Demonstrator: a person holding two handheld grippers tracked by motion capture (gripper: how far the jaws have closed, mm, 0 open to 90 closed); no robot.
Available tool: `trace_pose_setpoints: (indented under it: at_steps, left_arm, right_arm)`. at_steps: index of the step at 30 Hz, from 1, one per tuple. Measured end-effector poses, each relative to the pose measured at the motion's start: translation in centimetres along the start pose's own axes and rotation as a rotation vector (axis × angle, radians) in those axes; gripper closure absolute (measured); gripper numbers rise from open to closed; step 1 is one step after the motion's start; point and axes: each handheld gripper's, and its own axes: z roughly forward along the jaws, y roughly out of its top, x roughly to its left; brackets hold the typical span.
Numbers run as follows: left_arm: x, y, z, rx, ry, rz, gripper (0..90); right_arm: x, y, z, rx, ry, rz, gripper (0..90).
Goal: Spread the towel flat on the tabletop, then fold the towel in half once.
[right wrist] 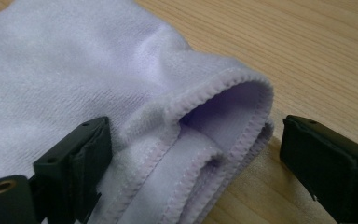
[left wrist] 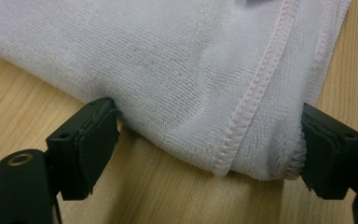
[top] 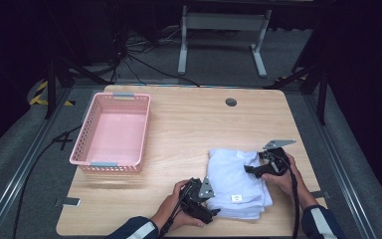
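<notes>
Both grippers wide open, straddling towel (top: 236, 181) edges at lower right of frame: left gripper (top: 202, 199) at near-left corner, right gripper (top: 266, 164) at right edge. Nothing clamped yet. Basket (top: 112, 130) upper left.

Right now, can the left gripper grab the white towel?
Probably yes. The left gripper is open, with a corner of the folded white towel already lying between its jaws on the table. Nothing blocks it.
</notes>
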Motion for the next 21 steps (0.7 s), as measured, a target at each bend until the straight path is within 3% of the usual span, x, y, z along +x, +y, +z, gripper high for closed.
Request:
trace_pose_setpoints:
  at_steps: [2,5,8,11,15,21]
  left_arm:
    - [0.1,0.1,0.0,0.004,-0.005,-0.001,19.5]
    - [0.3,0.2,-0.1,-0.007,-0.011,0.01,31.7]
    - [0.6,0.3,-0.2,-0.005,-0.019,0.017,42.4]
    - [0.9,0.4,-0.2,-0.01,-0.02,0.016,51.3]
    - [1.1,0.4,-0.3,-0.012,-0.021,0.022,55.7]
    - [1.3,0.5,-0.6,0.005,-0.017,0.04,59.7]
  right_arm:
    - [0.1,0.0,0.0,-0.002,0.007,-0.009,14.0]
    - [0.3,0.0,-0.3,-0.016,0.087,-0.04,38.2]
    - [0.2,-0.1,-0.3,-0.02,0.154,-0.023,51.6]
    - [0.2,-0.2,-0.3,-0.017,0.169,-0.017,58.0]
    - [0.1,-0.3,-0.3,-0.02,0.19,0.006,63.6]
    - [0.7,-0.1,-0.6,-0.034,0.153,-0.037,69.8]
